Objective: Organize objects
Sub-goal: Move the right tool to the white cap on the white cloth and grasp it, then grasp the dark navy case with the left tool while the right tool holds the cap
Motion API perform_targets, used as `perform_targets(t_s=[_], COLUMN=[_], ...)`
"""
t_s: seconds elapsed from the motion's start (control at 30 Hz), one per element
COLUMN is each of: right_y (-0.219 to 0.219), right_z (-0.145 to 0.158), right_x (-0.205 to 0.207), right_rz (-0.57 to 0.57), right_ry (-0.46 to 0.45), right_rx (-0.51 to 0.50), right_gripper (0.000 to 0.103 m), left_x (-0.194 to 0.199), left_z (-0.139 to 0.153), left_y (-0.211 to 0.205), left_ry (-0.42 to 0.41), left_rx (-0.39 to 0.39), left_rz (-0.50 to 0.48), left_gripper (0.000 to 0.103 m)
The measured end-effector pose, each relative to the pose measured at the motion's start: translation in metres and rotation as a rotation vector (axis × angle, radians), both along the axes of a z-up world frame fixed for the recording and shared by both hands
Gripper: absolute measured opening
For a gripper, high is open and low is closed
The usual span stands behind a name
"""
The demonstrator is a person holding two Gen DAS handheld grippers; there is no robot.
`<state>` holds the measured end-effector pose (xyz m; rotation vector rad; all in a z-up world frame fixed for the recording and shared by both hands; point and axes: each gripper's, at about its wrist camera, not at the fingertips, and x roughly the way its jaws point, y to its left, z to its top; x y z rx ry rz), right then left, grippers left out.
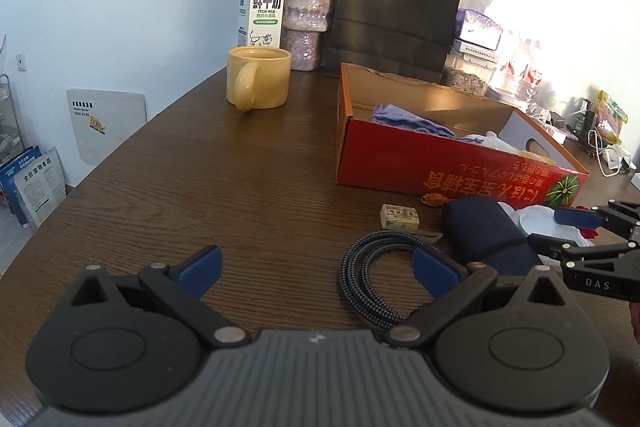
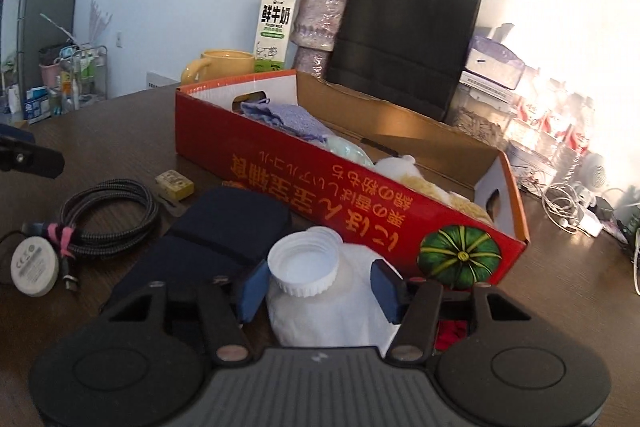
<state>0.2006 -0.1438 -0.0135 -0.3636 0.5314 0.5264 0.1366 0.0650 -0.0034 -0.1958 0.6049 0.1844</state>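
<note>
Beside the red box [image 2: 320, 183] on the bench [image 2: 120, 131], the right gripper [image 2: 316, 287] stands half-narrowed around the white jar [image 2: 320, 291], pads not clearly pressing, probably to lift it into the box; the left gripper [image 1: 316, 269] waits wide open.

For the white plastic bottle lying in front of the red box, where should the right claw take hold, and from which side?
Grip the white bottle across its body just behind the ribbed open neck, coming from its base end along its length. It lies on its side with the neck toward the red box, and the right claw already straddles it there.
</note>
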Motion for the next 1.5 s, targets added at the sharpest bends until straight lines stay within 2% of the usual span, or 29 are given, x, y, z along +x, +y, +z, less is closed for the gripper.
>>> perform_targets(t_s=[0.1, 0.17, 0.2, 0.4, 0.5, 0.7, 0.83, 1.0, 1.27, 1.5], right_y=[0.001, 0.003, 0.004, 0.001, -0.010, -0.040, -0.054, -0.064, -0.072, -0.069], right_z=[-0.002, -0.003, -0.003, -0.006, 0.000, 0.013, 0.016, 0.017, 0.018, 0.018], right_x=[0.005, 0.007, 0.007, 0.003, 0.000, -0.009, -0.009, -0.012, -0.015, -0.019], right_rz=[0.025, 0.045, 0.055, 0.037, 0.002, -0.103, -0.157, -0.167, -0.180, -0.159], right_ry=[0.001, 0.001, 0.001, -0.052, -0.087, -0.168, -0.169, -0.186, -0.191, -0.195], right_rx=[0.007, 0.011, 0.013, 0.042, 0.110, 0.262, 0.305, 0.337, 0.369, 0.372], right_gripper=[0.054, 0.041, 0.039, 0.039, 0.039, 0.039, 0.039, 0.039, 0.039, 0.039], left_x=[0.001, 0.003, 0.003, 0.009, 0.014, 0.030, 0.044, 0.062, 0.086, 0.096], left_z=[0.000, -0.001, -0.001, -0.001, 0.000, 0.002, 0.003, 0.001, -0.010, -0.024], left_y=[0.000, 0.000, 0.000, -0.006, -0.014, -0.043, -0.070, -0.099, -0.127, -0.141], left_ry=[0.003, 0.006, 0.007, 0.015, 0.017, 0.026, 0.038, 0.075, 0.146, 0.188], left_rx=[0.002, 0.004, 0.005, 0.013, 0.016, 0.013, 0.004, -0.037, -0.052, -0.045], left_rz=[0.001, 0.002, 0.003, -0.001, -0.018, -0.086, -0.151, -0.207, -0.200, -0.134], left_gripper=[0.103, 0.103, 0.103, 0.103, 0.103, 0.103, 0.103, 0.103, 0.103, 0.103])
